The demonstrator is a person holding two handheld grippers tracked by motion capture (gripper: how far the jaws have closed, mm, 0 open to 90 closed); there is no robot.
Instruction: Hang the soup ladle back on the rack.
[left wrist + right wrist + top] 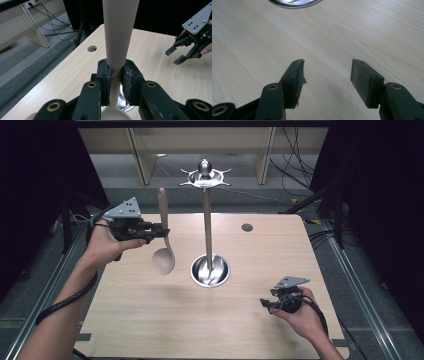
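Note:
A beige spoon point(163, 240) hangs upright above the table, bowl down and handle up. My left gripper point(161, 230) is shut on its handle; in the left gripper view the pads point(104, 75) pinch the narrow part of the spoon point(119, 30) just above its bowl. To its right stands a metal utensil stand point(207, 220) with a round base dish point(210, 270) and a hooked crown on top. My right gripper point(266, 304) rests low over the table near the front right, held in a hand. Its jaws stand open with nothing between the fingertips point(295, 72).
The wooden table point(165, 320) has a small round hole point(247, 227) at its back right. The edge of the stand's base point(294, 3) lies ahead of the right gripper. Cables and shelf legs lie on the floor beyond the table.

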